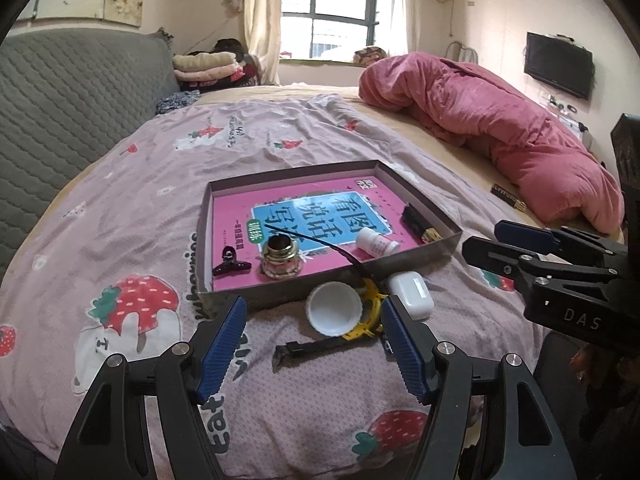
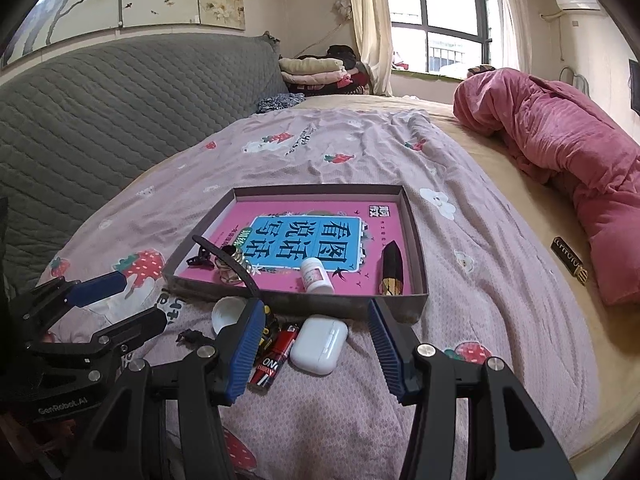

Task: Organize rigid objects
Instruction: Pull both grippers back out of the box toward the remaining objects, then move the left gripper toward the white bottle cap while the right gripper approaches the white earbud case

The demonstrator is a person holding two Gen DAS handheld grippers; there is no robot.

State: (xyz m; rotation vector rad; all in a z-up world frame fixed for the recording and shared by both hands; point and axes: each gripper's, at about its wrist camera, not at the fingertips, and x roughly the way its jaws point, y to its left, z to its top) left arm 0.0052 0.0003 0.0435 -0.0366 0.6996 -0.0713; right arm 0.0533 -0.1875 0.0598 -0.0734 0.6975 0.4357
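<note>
A shallow grey box (image 1: pixel 434 250) (image 2: pixel 416 236) lies on the bed with a pink book on its bottom. In it are a glass ink bottle (image 1: pixel 281 258), a black hair clip (image 1: pixel 231 265), a white pill bottle (image 1: pixel 376 242) (image 2: pixel 317 276) and a black-gold object (image 2: pixel 393 270). In front of the box lie a white cap (image 1: pixel 334 309) (image 2: pixel 226 314), a yellow watch with black strap (image 1: pixel 370 312), a white earbud case (image 1: pixel 412 294) (image 2: pixel 319 344) and a red lighter (image 2: pixel 276 356). My left gripper (image 1: pixel 314 344) is open just before the cap. My right gripper (image 2: pixel 316 344) is open around the earbud case.
A crumpled pink quilt (image 1: pixel 492 120) (image 2: pixel 568 152) lies at the right of the bed. A small dark bar (image 1: pixel 508 197) (image 2: pixel 570 260) lies on the beige sheet near it. A grey quilted headboard (image 1: pixel 72 100) is at the left. Folded clothes (image 2: pixel 316 70) sit at the back.
</note>
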